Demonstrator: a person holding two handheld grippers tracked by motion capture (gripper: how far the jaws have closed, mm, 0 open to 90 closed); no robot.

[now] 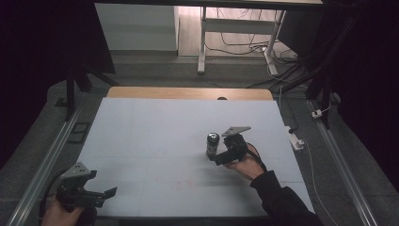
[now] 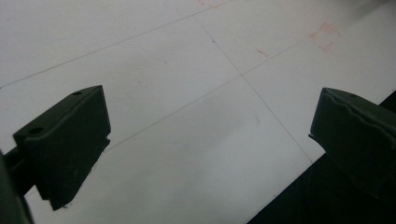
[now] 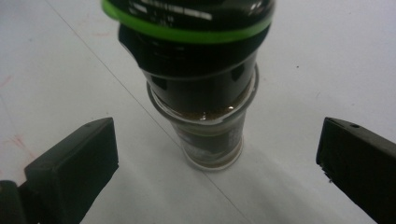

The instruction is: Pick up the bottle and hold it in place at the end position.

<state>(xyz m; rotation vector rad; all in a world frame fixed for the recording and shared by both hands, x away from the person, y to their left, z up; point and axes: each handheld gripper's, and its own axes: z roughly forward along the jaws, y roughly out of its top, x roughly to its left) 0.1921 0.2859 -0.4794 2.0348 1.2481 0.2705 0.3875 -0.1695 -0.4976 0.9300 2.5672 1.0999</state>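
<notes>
The right hand-held gripper (image 3: 217, 154) stands spread around the upright spice grinder (image 3: 205, 93), likely lining up a grasp. The left hand-held gripper (image 2: 210, 140) idles spread over the counter's (image 1: 155, 136) near edge.

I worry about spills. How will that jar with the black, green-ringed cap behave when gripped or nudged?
The jar looks like clear glass, so probably stiff, smooth and breakable if dropped. It stands tall on a narrow base with a wider cap, so a high push may tip it. Round, it would likely roll once down. The right gripper stands open around it.
</notes>
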